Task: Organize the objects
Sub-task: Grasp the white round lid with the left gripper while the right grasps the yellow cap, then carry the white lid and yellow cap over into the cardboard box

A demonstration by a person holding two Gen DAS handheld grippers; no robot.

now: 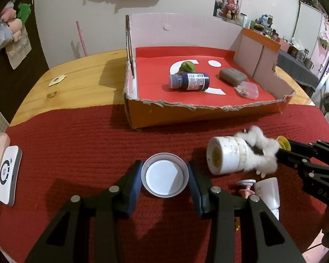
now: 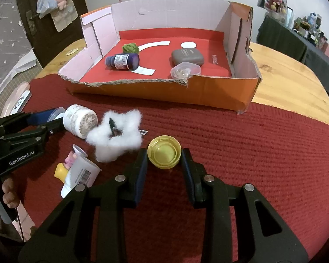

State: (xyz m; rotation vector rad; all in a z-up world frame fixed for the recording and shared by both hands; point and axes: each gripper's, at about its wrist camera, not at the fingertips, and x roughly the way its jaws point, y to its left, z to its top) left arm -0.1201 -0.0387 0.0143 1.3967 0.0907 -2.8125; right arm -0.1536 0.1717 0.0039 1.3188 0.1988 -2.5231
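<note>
The left gripper (image 1: 165,175) has its pads set against the rim of a shallow white lid (image 1: 165,175) lying open side up on the red mat (image 1: 76,142). The right gripper (image 2: 164,153) is clamped across a yellow cap (image 2: 164,151), also on the mat. Both look light, stiff and thin-walled; smooth plastic may slip, so the opposite sides of the rim are the sensible hold, squeezed gently. Just beyond lie a tuft of white stuffing (image 2: 116,137), soft and easily torn, and a white jar (image 2: 80,120) on its side. Farther off, the cardboard box (image 2: 164,92) holds a purple bottle (image 2: 122,61) and a grey case (image 2: 187,58).
</note>
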